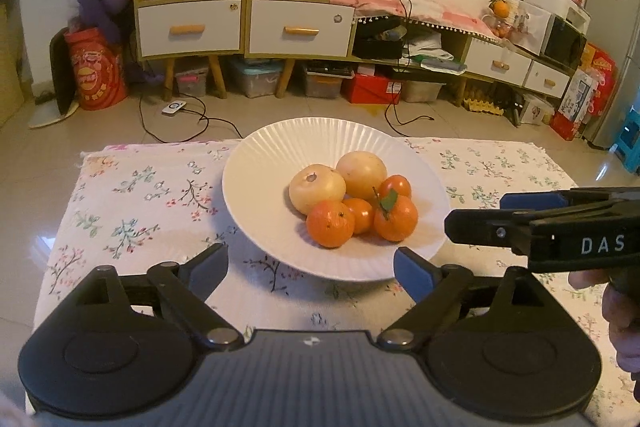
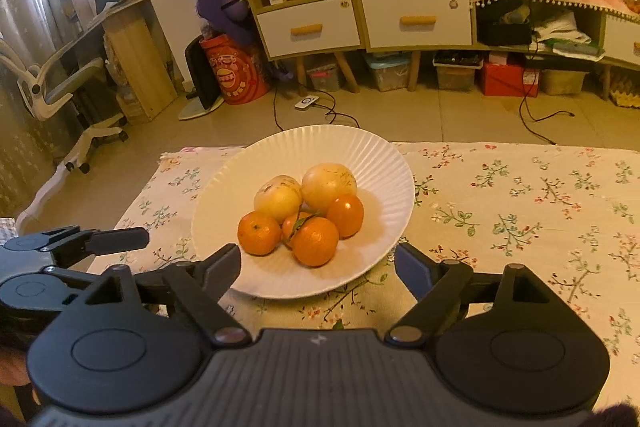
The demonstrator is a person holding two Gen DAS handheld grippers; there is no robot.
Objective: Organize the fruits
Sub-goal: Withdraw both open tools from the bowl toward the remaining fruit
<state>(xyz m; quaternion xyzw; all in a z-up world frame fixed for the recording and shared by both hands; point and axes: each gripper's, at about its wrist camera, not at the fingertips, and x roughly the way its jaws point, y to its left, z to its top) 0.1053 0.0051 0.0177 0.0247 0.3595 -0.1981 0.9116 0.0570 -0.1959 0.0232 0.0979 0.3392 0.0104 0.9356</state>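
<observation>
Now I am holding both the left gripper (image 1: pixel 310 269) and right gripper (image 2: pixel 318 269) with fingers spread and empty, checking that nothing is rolling off the plate (image 1: pixel 256 163), oranges (image 1: pixel 330 223) at 6 o'clock.

Both the left gripper (image 1: pixel 310 269) and the right gripper (image 2: pixel 318 269) hover side by side, fingers spread wide, pads gripping nothing.

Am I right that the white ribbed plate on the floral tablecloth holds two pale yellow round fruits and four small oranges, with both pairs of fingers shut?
Not quite: both are open and empty. The left gripper and right gripper show this in their own wrist views. The white ribbed plate does hold two pale yellow round fruits and four small oranges.
</observation>
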